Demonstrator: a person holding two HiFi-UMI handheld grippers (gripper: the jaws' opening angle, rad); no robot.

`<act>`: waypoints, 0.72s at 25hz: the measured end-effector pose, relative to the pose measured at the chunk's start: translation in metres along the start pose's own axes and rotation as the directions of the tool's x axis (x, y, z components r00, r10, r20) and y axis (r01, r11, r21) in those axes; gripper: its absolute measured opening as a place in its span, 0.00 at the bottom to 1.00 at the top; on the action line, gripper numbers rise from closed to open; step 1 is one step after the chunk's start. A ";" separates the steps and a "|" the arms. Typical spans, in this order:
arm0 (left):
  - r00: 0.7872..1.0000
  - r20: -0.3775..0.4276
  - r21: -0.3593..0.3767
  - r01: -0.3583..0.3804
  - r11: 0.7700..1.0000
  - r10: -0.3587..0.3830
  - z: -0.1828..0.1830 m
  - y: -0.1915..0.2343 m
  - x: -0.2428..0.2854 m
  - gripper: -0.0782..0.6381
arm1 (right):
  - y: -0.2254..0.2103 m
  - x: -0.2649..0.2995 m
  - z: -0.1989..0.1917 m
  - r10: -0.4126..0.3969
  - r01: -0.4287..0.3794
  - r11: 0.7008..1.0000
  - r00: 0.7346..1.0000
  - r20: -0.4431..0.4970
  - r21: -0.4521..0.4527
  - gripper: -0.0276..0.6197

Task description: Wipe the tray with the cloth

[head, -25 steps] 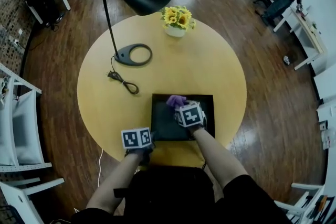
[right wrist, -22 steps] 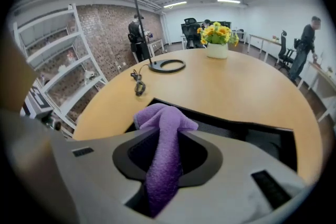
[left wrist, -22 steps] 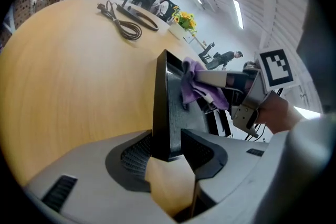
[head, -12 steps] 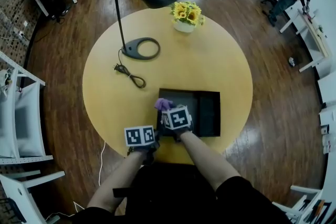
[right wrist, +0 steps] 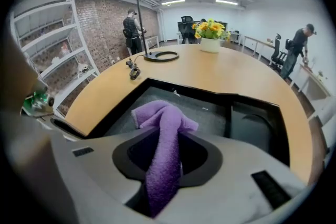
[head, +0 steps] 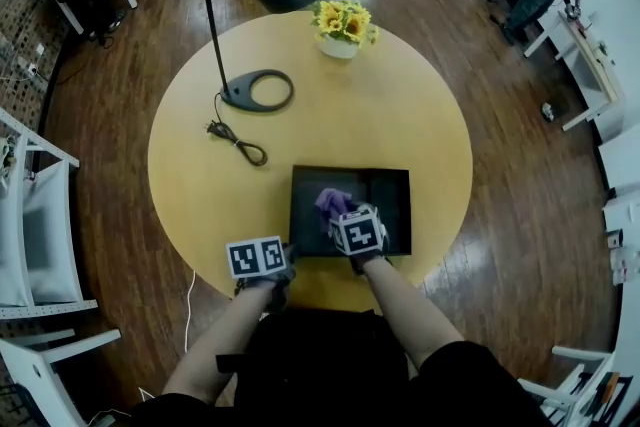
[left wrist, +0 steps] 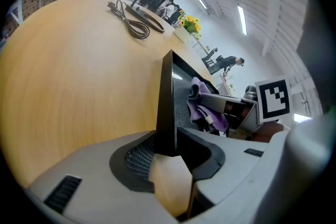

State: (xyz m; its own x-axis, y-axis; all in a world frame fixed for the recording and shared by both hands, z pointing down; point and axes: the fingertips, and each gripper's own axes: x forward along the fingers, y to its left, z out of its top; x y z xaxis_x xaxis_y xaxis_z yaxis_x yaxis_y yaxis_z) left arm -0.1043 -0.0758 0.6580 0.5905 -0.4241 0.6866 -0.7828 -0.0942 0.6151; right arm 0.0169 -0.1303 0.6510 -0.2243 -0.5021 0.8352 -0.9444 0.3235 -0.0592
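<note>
Right gripper [right wrist: 165, 159] is pinched on the purple cloth [right wrist: 167, 115], which runs up between its jaws and flops forward in a folded tuft just ahead of the tips, over the grey floor of the black tray [head: 350, 171]. Whether the tuft is pressing on that floor I cannot tell. It sits in the tray's larger section, on the side toward the left gripper [left wrist: 168, 157], with a narrower partitioned section off to the other side. That left gripper has just been closing its jaws, and the tray's upright side wall stands between them with both pads against it, so it reads as a clamp steadying the near corner. To wipe well, I would keep that clamp firm so the tray cannot skate on the smooth tabletop [head: 380, 105], and tip the right gripper low enough that the cloth, not the hard jaw tips, meets the floor. Overlapping strokes should reach the corners and the partition. The cord [head: 238, 145], lamp base [head: 256, 91] and flowers [head: 340, 23] lie well ahead of both grippers, clear of any stroke.
</note>
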 end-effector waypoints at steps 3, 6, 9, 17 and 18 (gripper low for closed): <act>1.000 0.017 0.000 -0.007 1.000 0.007 0.001 0.000 -0.001 0.28 | -0.021 -0.010 -0.008 -0.045 0.045 0.999 0.999 -0.006 0.007 0.20; 1.000 0.029 -0.002 -0.013 1.000 0.013 0.001 0.000 -0.002 0.28 | -0.029 -0.014 -0.009 -0.072 0.072 0.997 0.997 -0.003 0.010 0.20; 0.999 0.032 -0.002 -0.017 1.000 0.017 0.001 -0.001 -0.001 0.28 | -0.035 -0.016 -0.012 -0.085 0.085 0.996 0.996 -0.012 0.007 0.20; 0.998 0.063 -0.030 0.011 0.999 -0.009 0.001 -0.001 0.000 0.28 | -0.047 -0.013 -0.030 -0.091 0.094 0.993 0.995 -0.048 0.069 0.20; 0.997 0.071 -0.036 0.020 0.999 -0.018 0.003 0.001 -0.003 0.29 | -0.044 -0.015 -0.031 -0.074 0.078 0.993 0.996 -0.046 0.090 0.20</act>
State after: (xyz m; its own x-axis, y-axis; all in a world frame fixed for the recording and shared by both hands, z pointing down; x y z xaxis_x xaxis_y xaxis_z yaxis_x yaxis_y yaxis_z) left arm -0.1071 -0.0775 0.6550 0.5889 -0.4853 0.6462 -0.7630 -0.0702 0.6426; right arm 0.0696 -0.1122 0.6578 -0.1426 -0.4875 0.8614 -0.9767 0.2101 -0.0428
